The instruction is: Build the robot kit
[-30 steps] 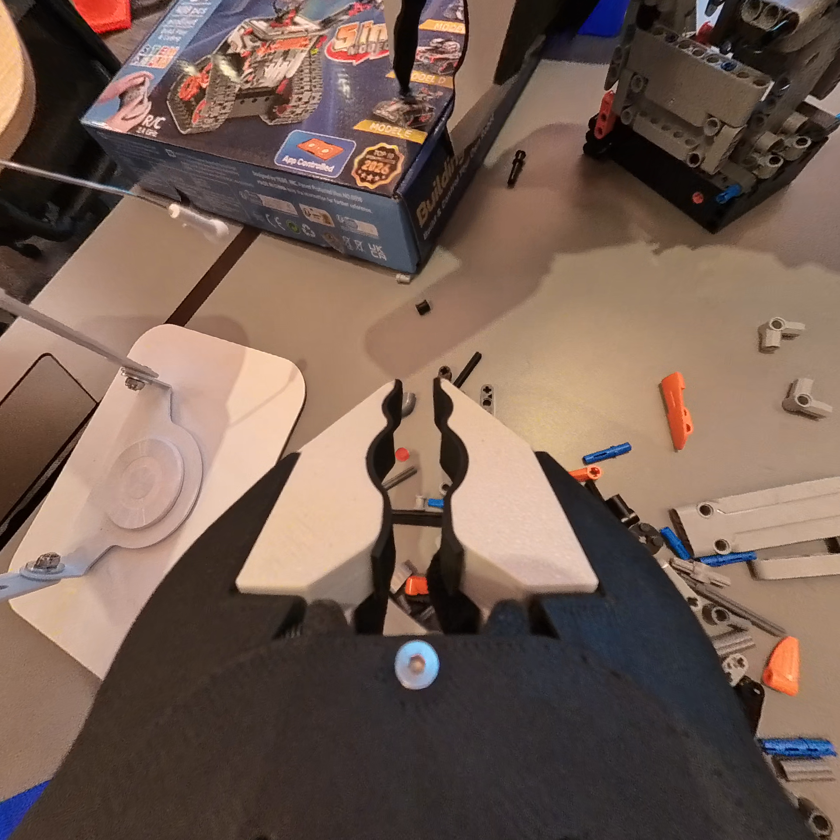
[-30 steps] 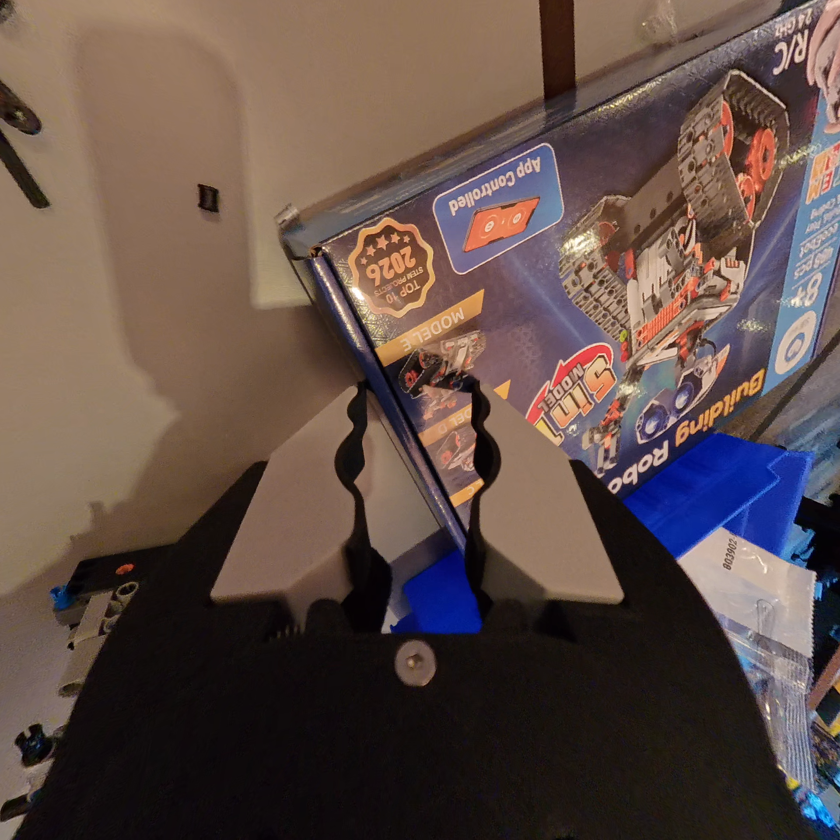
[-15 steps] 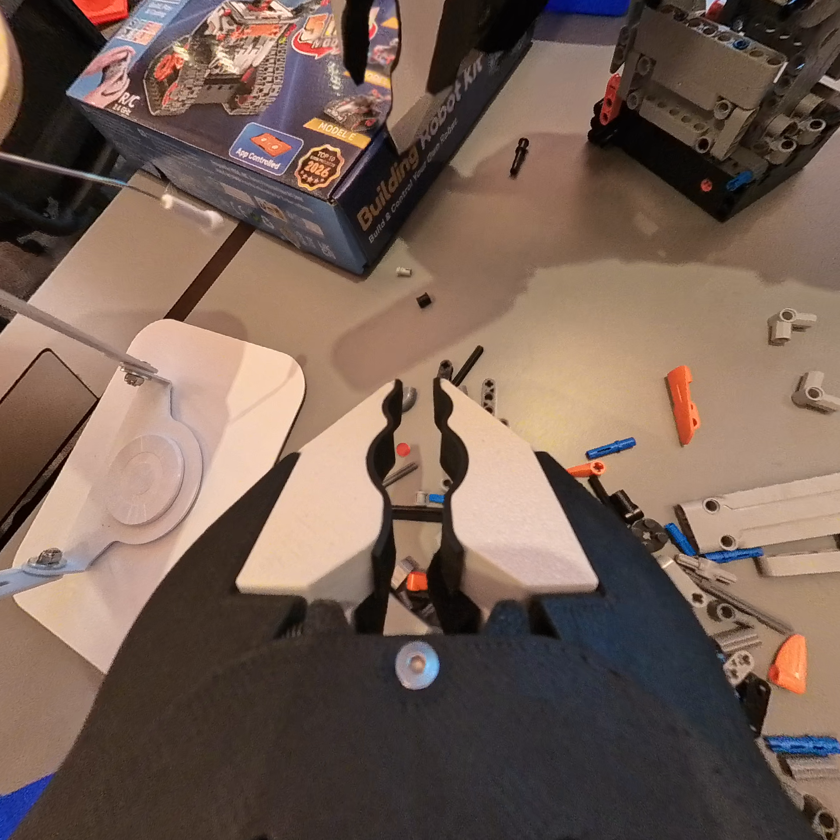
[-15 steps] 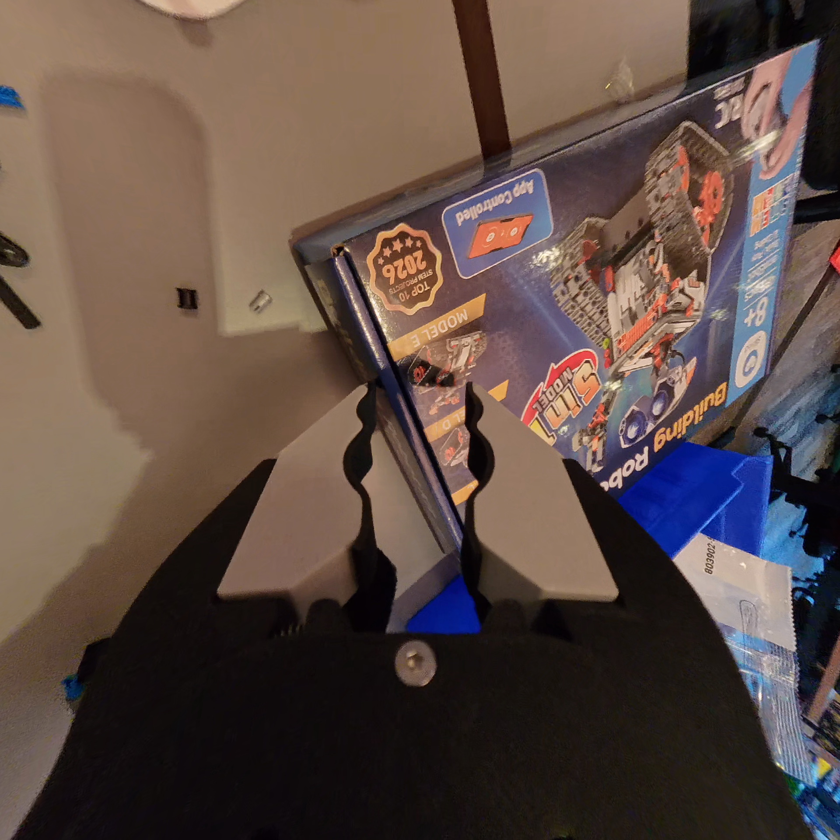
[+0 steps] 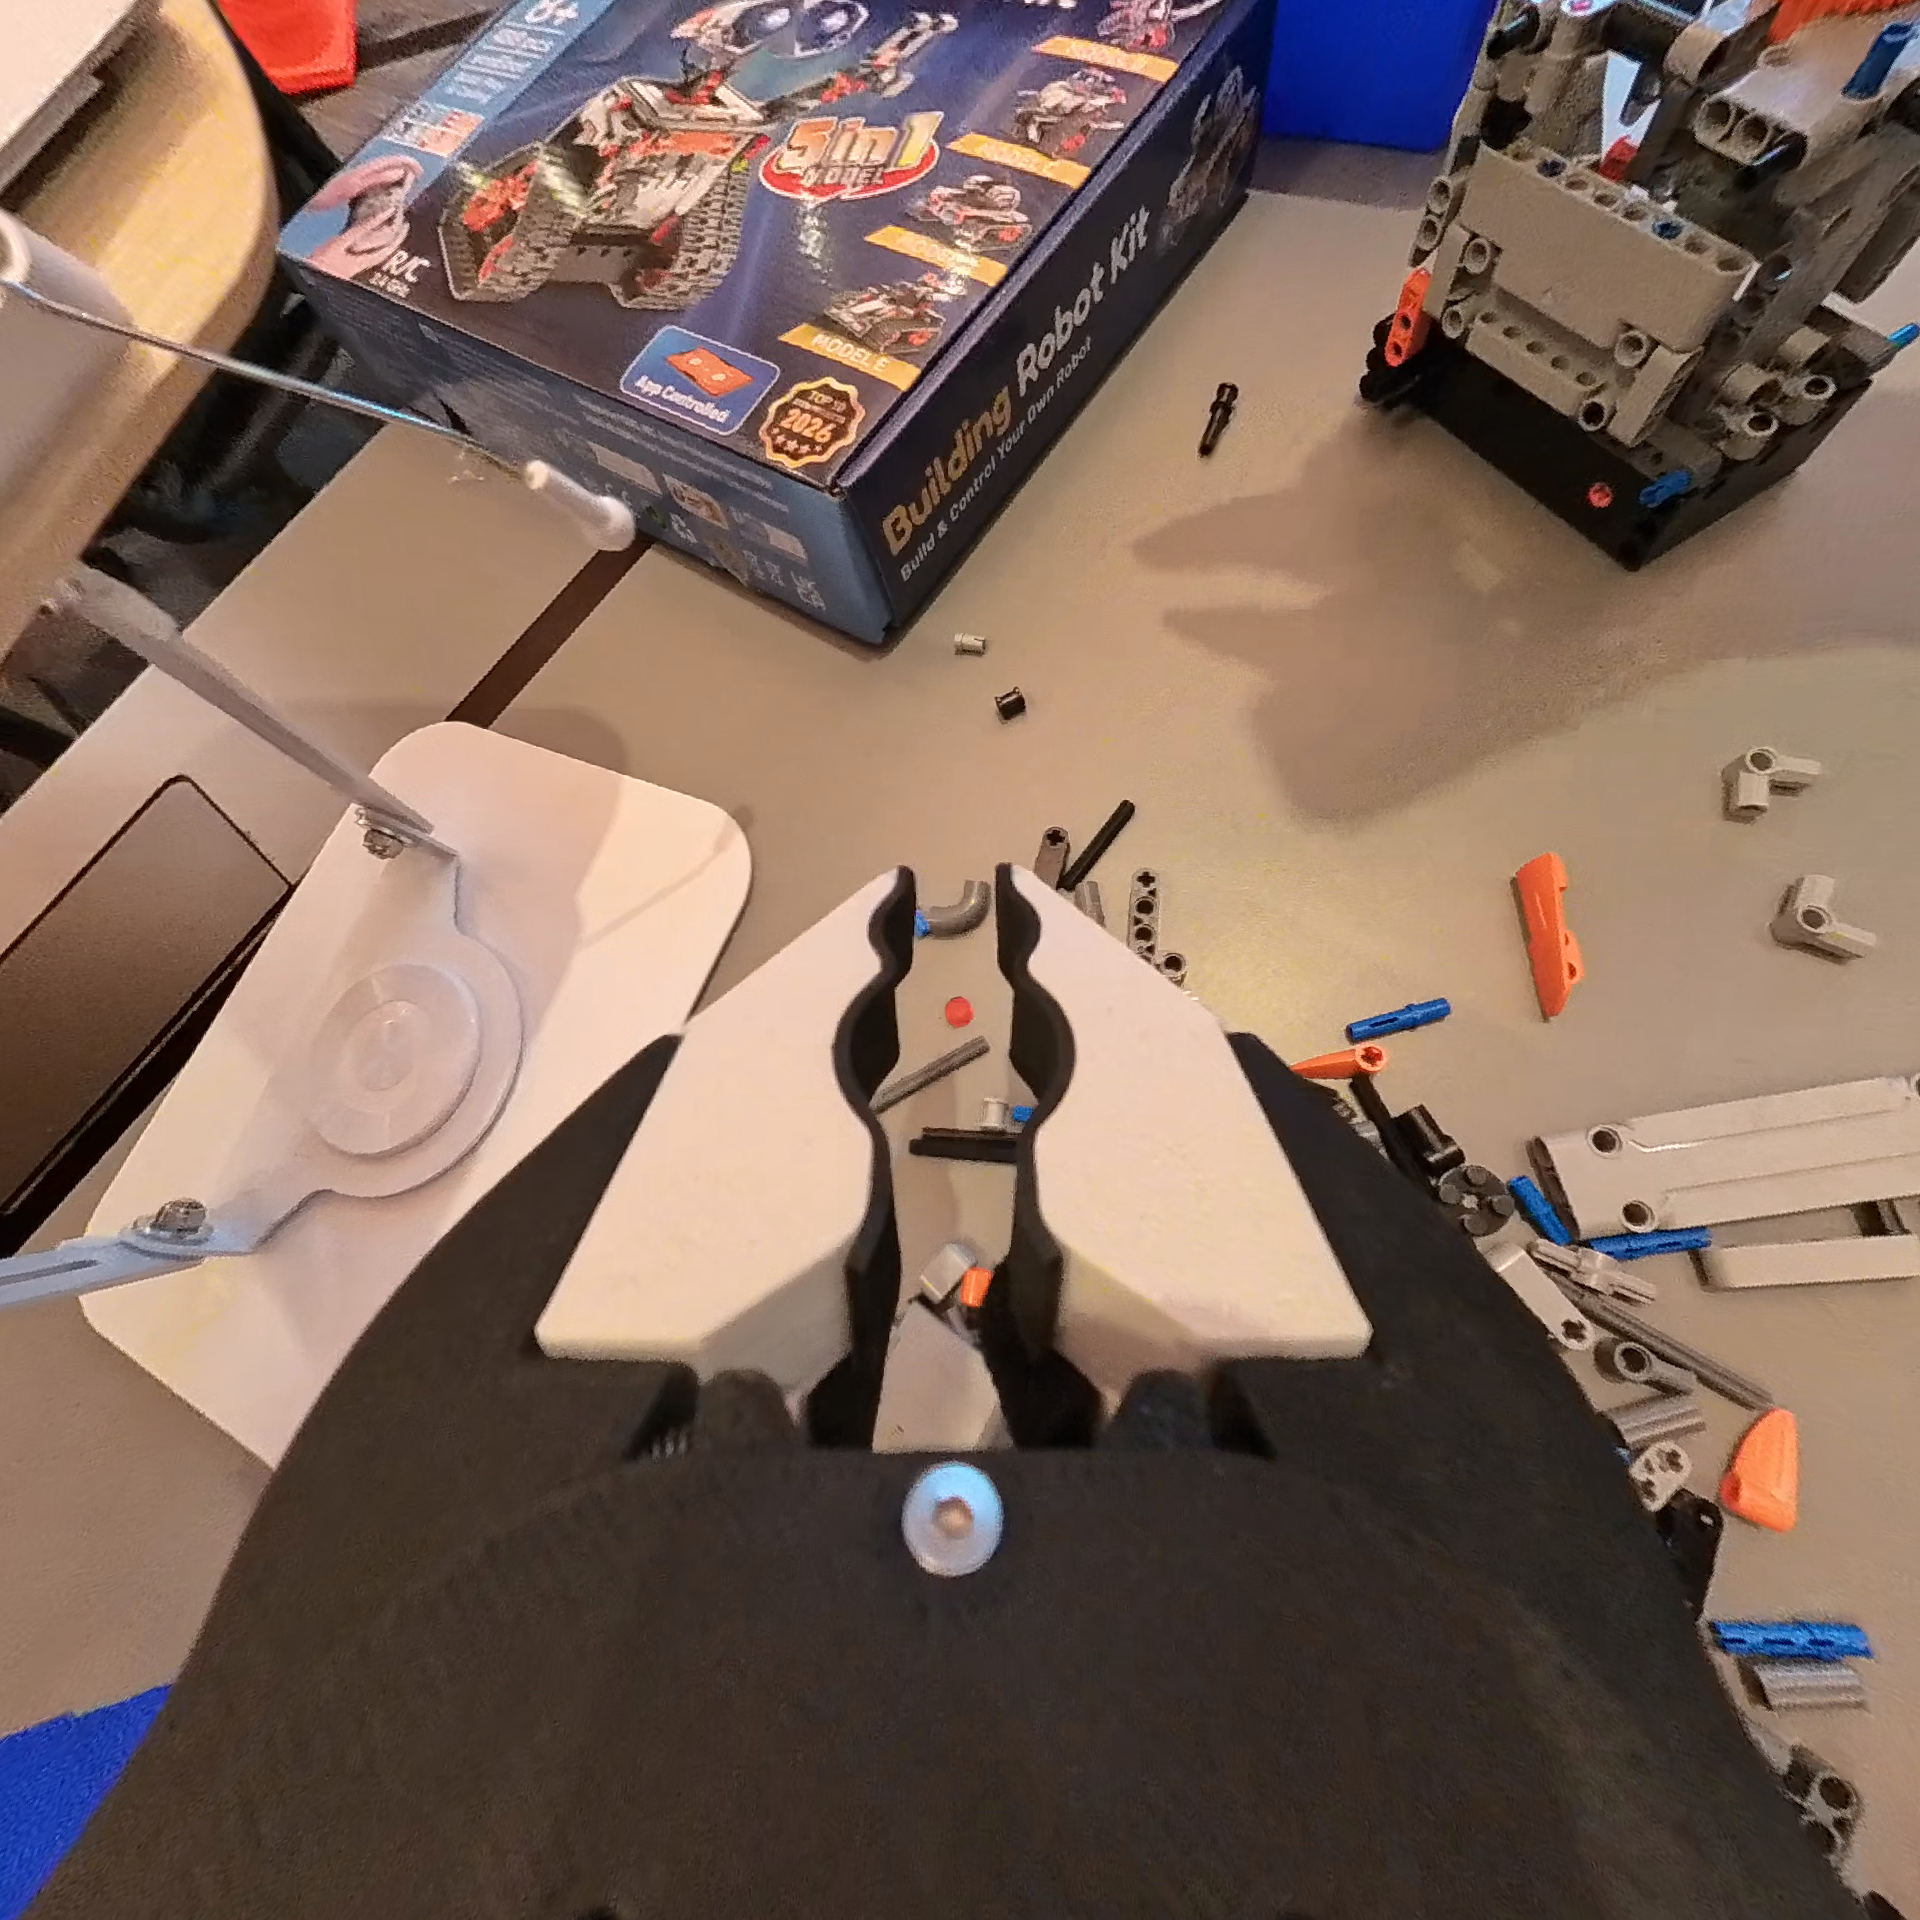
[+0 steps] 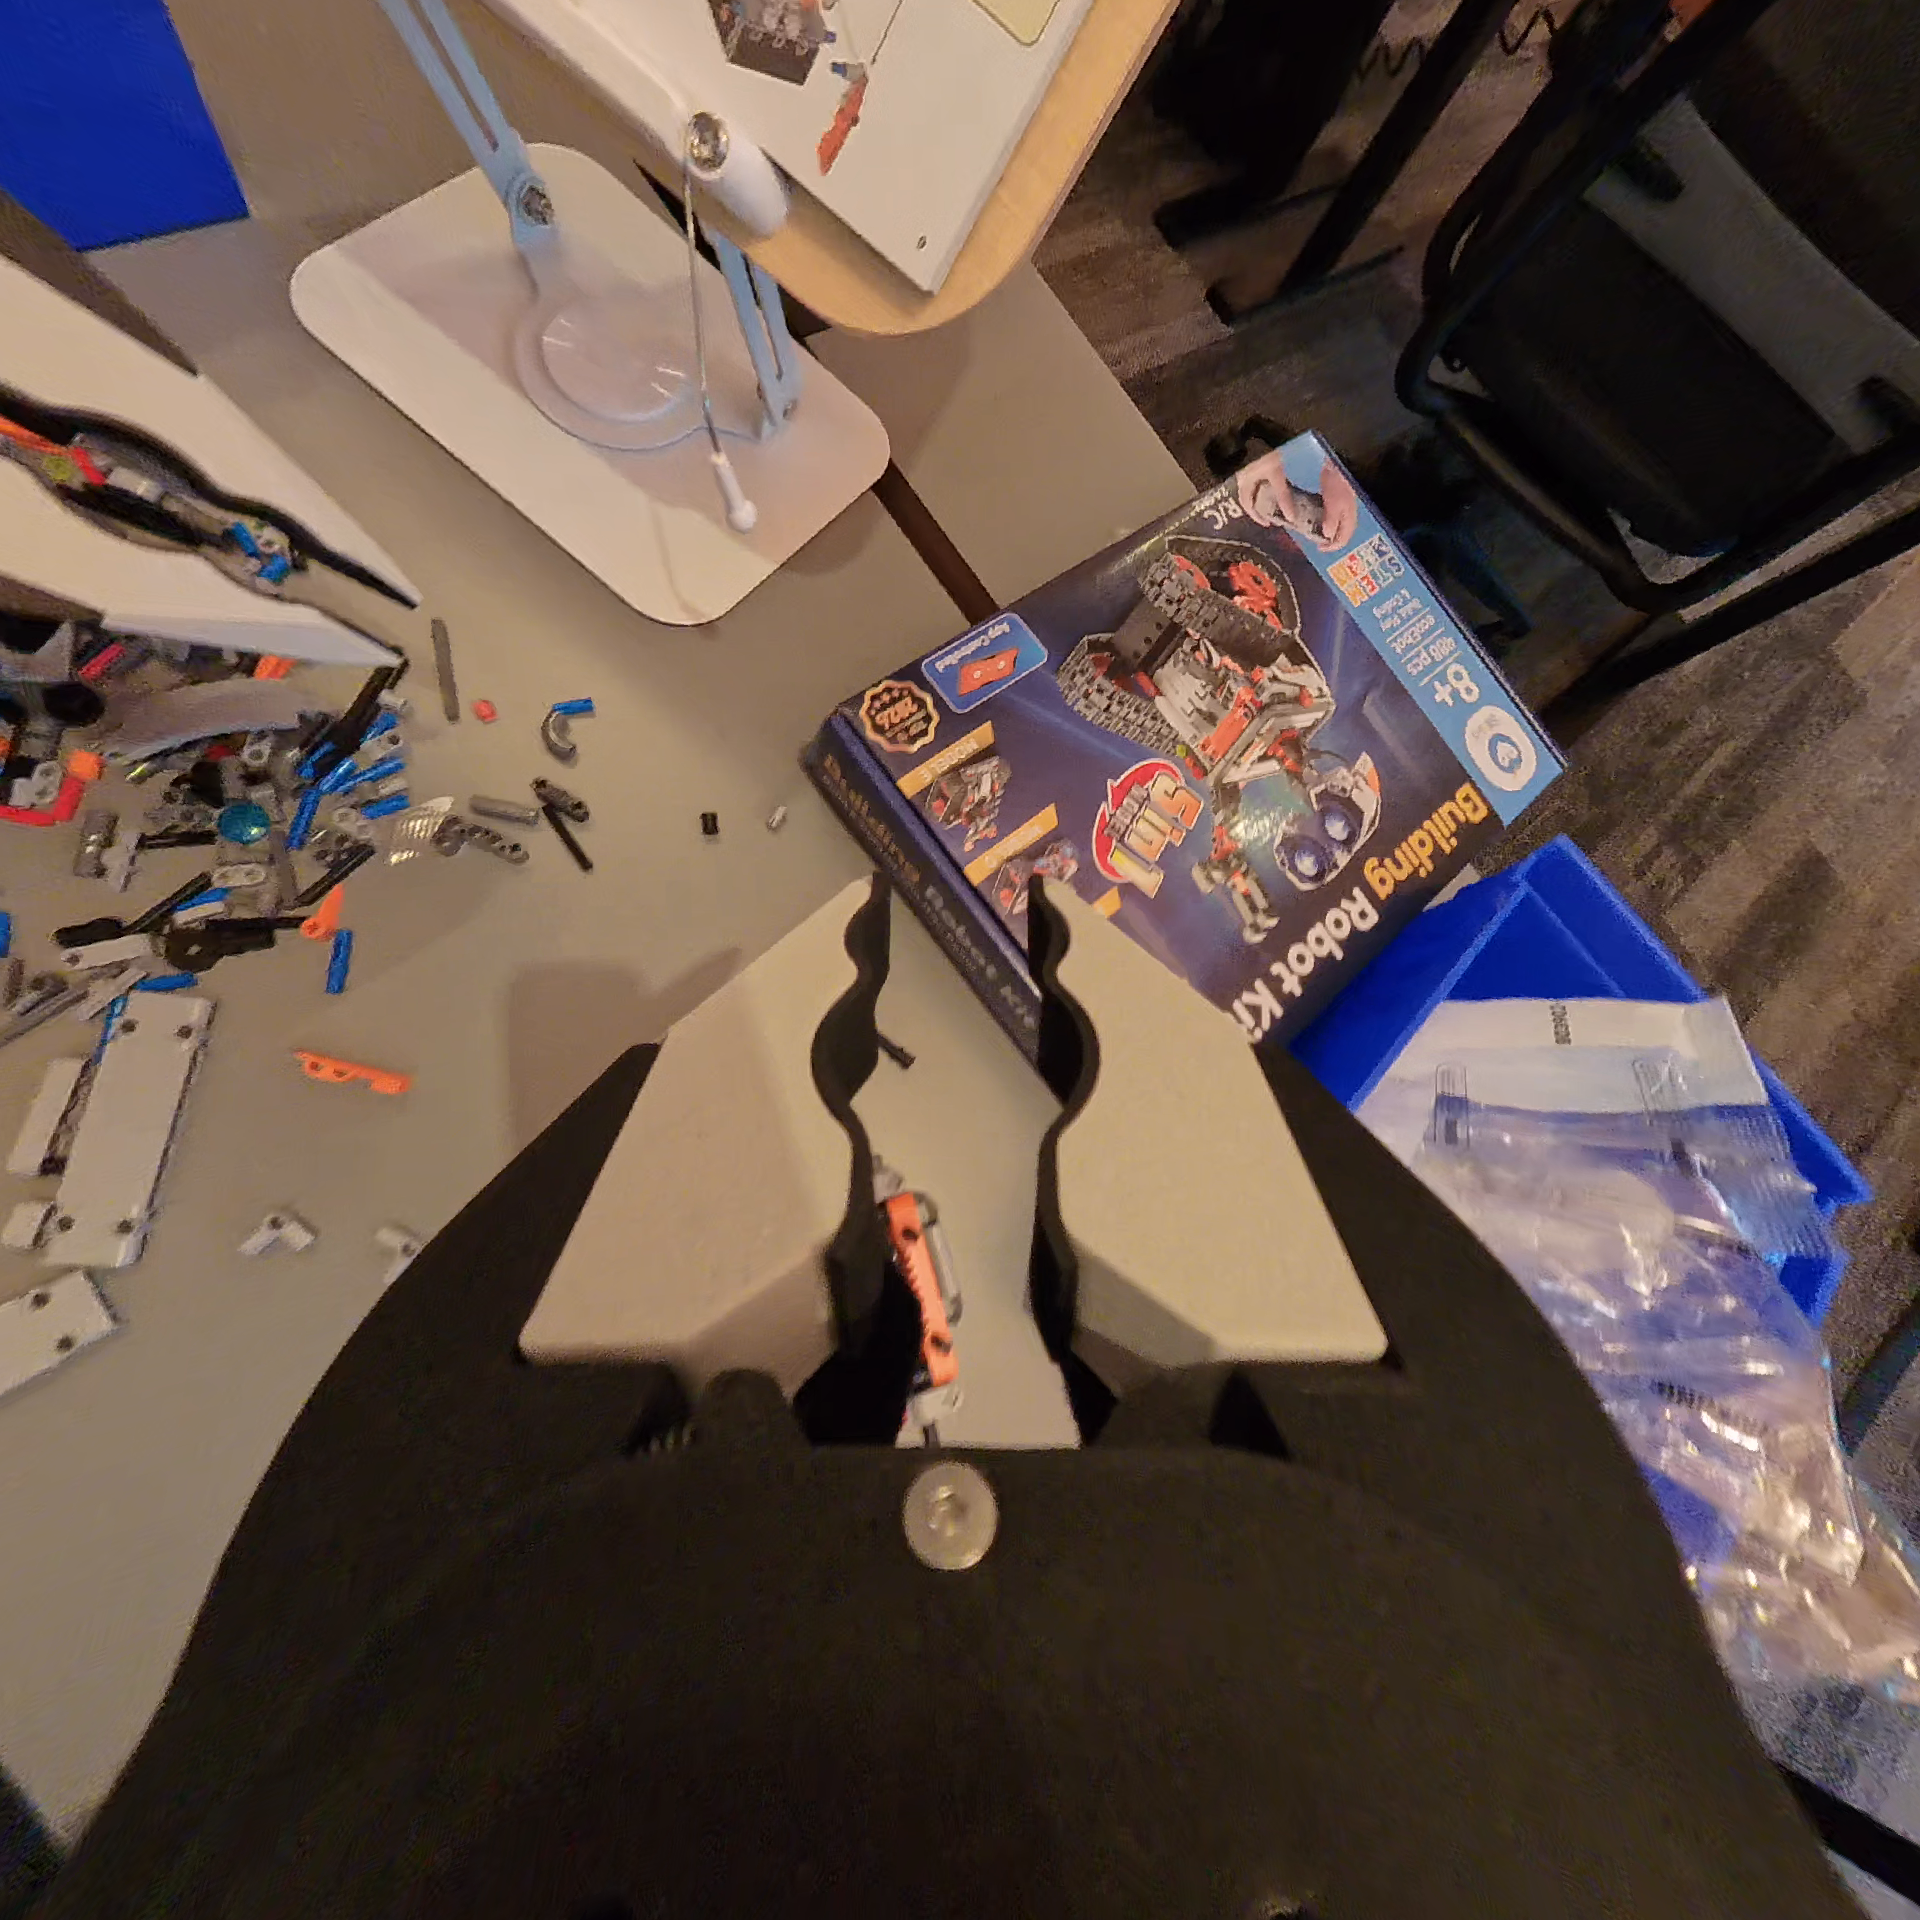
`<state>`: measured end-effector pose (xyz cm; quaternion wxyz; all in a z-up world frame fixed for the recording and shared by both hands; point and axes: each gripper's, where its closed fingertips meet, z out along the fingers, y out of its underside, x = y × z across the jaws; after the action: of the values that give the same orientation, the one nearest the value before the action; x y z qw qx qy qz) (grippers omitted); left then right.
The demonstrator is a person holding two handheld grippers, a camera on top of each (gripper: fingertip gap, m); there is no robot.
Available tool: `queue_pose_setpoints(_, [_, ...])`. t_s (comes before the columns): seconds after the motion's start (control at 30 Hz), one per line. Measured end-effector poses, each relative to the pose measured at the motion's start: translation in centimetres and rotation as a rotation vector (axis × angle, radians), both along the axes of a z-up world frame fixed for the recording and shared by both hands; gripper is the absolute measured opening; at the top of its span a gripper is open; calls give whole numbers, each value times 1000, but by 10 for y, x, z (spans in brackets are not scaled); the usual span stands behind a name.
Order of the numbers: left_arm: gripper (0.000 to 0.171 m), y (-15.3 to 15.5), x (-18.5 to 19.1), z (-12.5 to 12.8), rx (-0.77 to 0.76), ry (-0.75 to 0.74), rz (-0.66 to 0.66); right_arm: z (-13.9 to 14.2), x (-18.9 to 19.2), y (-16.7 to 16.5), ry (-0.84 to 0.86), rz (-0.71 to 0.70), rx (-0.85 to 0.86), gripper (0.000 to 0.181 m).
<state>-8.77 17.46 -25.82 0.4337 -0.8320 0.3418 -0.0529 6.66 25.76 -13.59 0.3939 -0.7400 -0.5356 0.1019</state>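
Note:
My left gripper (image 5: 953, 883) hovers low over loose building parts (image 5: 1455, 1174) on the tan table (image 5: 1195, 665). Its jaws stand a narrow gap apart and hold nothing. A grey curved piece (image 5: 961, 909) and a small red stud (image 5: 957, 1006) lie between the fingertips. My right gripper (image 6: 958, 896) is open and empty, high above the table, next to the near corner of the dark blue kit box (image 6: 1195, 758). The box (image 5: 779, 260) lies flat at the table's back left. The left gripper also shows in the right wrist view (image 6: 156, 540), over the parts pile (image 6: 260, 831).
A partly built grey and black model (image 5: 1621, 260) stands at the back right. A white stand base (image 5: 416, 1039) with metal arms sits left of my left gripper. A blue bin (image 6: 1558, 935) with plastic bags is beside the box. An orange piece (image 6: 353, 1070) lies apart. Across from one pair of fingers to the other is roughly 20 cm. The white stand base (image 5: 416, 1039) lies some 20 cm from my left tips, 35 cm from my right tips. Look for it in the right wrist view (image 6: 613, 371) too.
My right gripper, whose jaws straddled the box's edge, has come off it and risen far back. The box has turned and shifted on the table. My left gripper has barely moved.

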Motion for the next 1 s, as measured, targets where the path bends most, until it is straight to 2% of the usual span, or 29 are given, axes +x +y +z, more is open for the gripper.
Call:
queue_pose_setpoints(0.13, [16,0,-5,1,-6,-2,12,0,17,-26,-20,-10,18,15])
queue_pose_setpoints(0.27, [16,-8,-6,20,29,-16,7,-1,30,-55,27,-19,15,15])
queue_pose_setpoints(0.43, [19,-25,-14,62,85,-56,14,-14,55,-83,75,-69,-3,26])
queue_pose_setpoints(0.53, [22,-39,-9,71,63,-130,-7,-37,83,-89,104,-145,-75,42])
queue_pose_setpoints(0.67, [30,-44,34,51,-29,-177,-111,-78,108,-97,204,-205,-216,63])
queue_pose_setpoints(0.83, [50,-27,118,19,-102,-183,-288,-124,114,-94,269,-233,-310,84])
queue_pose_setpoints(1.0, [66,-5,180,-25,-224,-163,-371,-153,109,-83,261,-233,-364,81])
